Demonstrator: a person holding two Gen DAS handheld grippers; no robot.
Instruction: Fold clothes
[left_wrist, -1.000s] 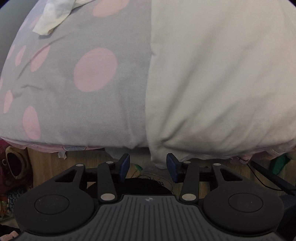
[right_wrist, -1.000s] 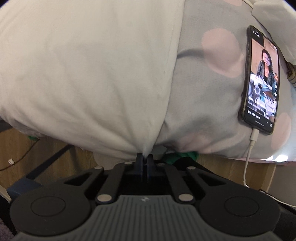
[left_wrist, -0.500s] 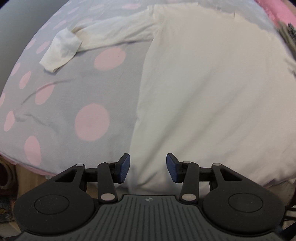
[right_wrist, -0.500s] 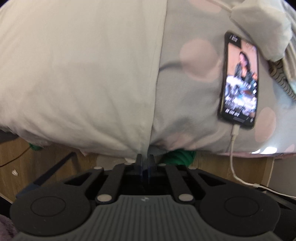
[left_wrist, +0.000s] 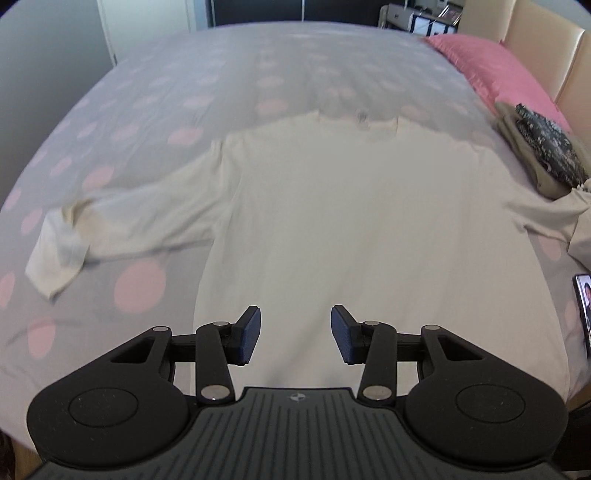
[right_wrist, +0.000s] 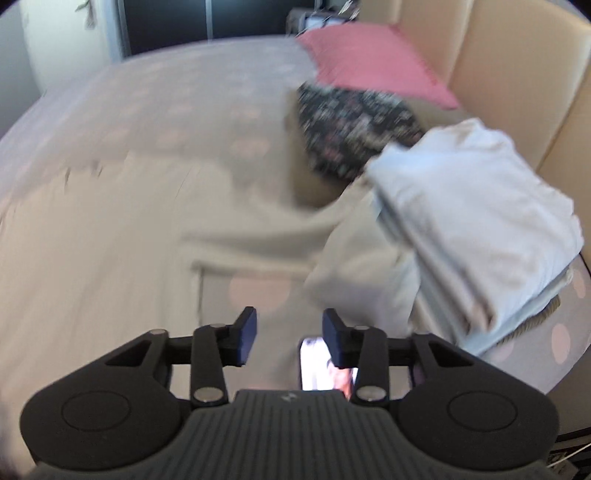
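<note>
A cream long-sleeved shirt (left_wrist: 351, 206) lies spread flat on the grey bedspread with pink dots (left_wrist: 155, 92), collar at the far side, sleeves out to both sides. My left gripper (left_wrist: 295, 334) is open and empty above the shirt's lower hem. My right gripper (right_wrist: 288, 334) is open and empty above the bedspread beside the shirt's right edge (right_wrist: 92, 240), near its right sleeve (right_wrist: 351, 258). The right wrist view is blurred.
A lit phone (right_wrist: 321, 365) lies on the bed under the right gripper and shows in the left wrist view (left_wrist: 583, 310). A folded pale garment (right_wrist: 472, 221), a dark patterned cloth (right_wrist: 351, 125) and a pink pillow (right_wrist: 369, 62) lie by the beige headboard (right_wrist: 517, 74).
Both grippers have risen from the bed's edge to above the bed. The right gripper has let go of the shirt's hem and opened. The left stayed open.
</note>
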